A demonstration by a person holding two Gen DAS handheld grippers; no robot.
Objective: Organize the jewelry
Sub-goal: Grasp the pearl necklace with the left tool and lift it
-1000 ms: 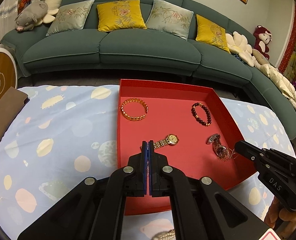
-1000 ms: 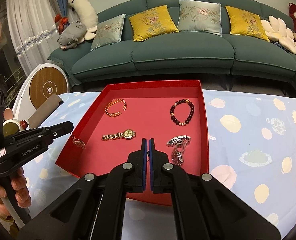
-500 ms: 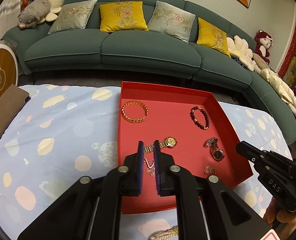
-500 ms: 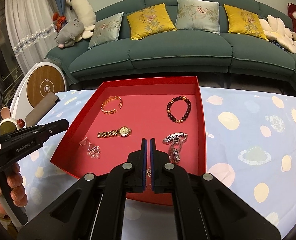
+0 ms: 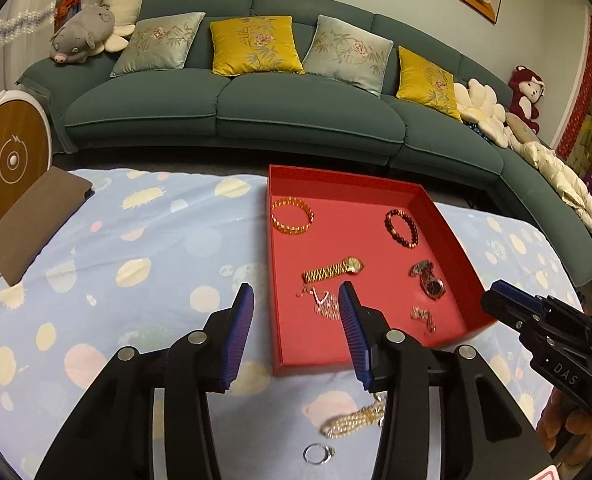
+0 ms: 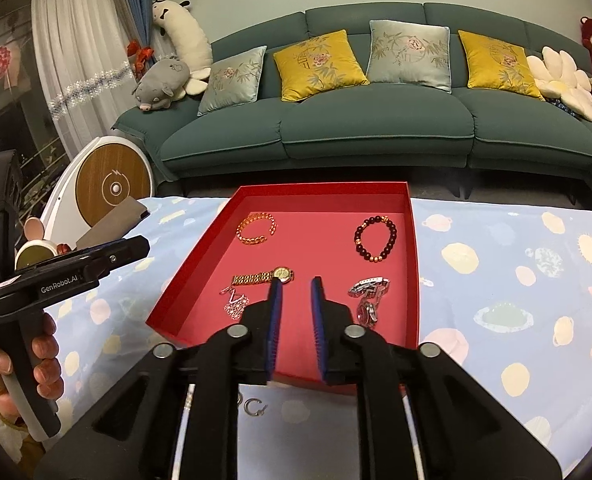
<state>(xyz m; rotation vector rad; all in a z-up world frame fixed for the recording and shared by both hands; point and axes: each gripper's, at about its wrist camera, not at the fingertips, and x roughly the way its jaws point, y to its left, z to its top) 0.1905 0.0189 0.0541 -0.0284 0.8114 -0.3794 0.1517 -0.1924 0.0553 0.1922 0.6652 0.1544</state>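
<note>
A red tray [image 5: 448, 236] [image 6: 414, 264] on the patterned cloth holds a gold bangle [image 5: 291, 216] [image 6: 255, 229], a dark bead bracelet [image 5: 402, 229] [image 6: 376, 239], a gold watch [image 5: 333, 269] [image 6: 263, 277], a silver watch [image 5: 427, 280] [image 6: 368, 298], a silver necklace [image 5: 323, 302] [image 6: 235, 303] and a small chain [image 5: 423, 316]. My left gripper [image 5: 296, 298] is open and empty, above the tray's near left wall. My right gripper [image 6: 293, 286] is open and empty, over the tray's near part. A pearl bracelet [image 5: 354, 420] and a ring [image 5: 316, 453] [image 6: 255, 407] lie on the cloth before the tray.
A brown pouch [image 5: 35, 216] lies at the table's left edge. A round white and wood device [image 5: 11, 160] stands beyond it. A green sofa [image 5: 296, 112] with cushions runs along the back.
Both grippers have opened and drawn back from the tray. The silver necklace left the left gripper and the small chain left the right; both now lie in the tray.
</note>
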